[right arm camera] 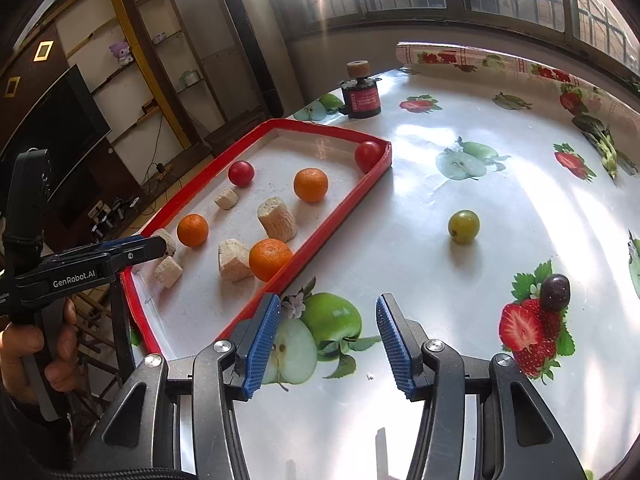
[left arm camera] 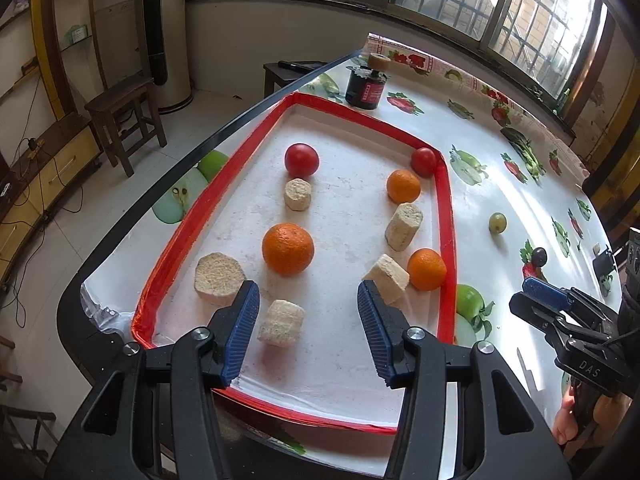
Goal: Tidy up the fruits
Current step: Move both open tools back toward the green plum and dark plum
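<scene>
- Red-rimmed tray (left arm camera: 446, 216) holds three oranges, e.g. one (left arm camera: 287, 249) near centre, and two red fruits (left arm camera: 302, 160), plus pale cylindrical blocks (left arm camera: 297, 194).
- Left outside on the table (right arm camera: 460, 160): green fruit (right arm camera: 463, 226) and dark fruit (right arm camera: 555, 292), at 1 and 3 o'clock of the right gripper (right arm camera: 326, 340). Judged mostly done, two to go.
- Left gripper (left arm camera: 308, 328): over the tray's near end at 6 o'clock, fingers moderately apart, nothing held.
- Right gripper: fingers moderately apart over the tablecloth, empty.
</scene>
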`<action>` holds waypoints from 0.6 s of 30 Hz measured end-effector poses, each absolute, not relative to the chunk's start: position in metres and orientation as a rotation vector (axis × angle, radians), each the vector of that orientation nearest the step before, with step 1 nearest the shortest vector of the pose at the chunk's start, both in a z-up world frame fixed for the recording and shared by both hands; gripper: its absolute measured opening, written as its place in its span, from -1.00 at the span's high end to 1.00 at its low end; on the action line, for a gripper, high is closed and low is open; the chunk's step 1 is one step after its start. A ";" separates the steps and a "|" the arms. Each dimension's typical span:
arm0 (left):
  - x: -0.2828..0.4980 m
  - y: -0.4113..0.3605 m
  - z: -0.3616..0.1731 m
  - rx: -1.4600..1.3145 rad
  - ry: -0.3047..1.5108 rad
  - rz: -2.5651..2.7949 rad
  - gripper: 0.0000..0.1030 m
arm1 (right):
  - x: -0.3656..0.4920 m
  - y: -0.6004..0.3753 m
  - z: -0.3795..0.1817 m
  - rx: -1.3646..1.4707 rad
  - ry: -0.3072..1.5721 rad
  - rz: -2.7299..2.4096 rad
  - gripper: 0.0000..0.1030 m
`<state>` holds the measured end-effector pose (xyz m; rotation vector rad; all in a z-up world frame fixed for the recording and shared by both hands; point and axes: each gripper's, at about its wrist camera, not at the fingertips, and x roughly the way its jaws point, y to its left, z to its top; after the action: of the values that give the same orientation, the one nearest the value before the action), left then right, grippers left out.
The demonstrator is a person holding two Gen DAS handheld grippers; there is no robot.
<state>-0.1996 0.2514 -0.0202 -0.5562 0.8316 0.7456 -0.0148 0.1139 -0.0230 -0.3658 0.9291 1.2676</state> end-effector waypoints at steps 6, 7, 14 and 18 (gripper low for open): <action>-0.166 0.229 -0.015 -0.526 0.842 0.651 0.04 | 0.011 0.084 -0.029 -0.328 0.958 1.199 0.00; -0.160 0.225 -0.013 -0.520 0.841 0.639 0.04 | 0.015 0.079 -0.029 -0.322 0.962 1.188 0.00; -0.118 0.201 -0.007 -0.480 0.857 0.554 0.04 | 0.045 0.052 -0.030 -0.271 0.974 1.119 -0.01; -0.098 0.192 -0.008 -0.462 0.873 0.517 0.04 | 0.057 0.043 -0.030 -0.255 0.976 1.092 -0.01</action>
<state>-0.0976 0.1915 -0.0082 -0.4623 0.8727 0.5171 0.0574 0.0427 -0.0296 -0.2546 0.9763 1.0917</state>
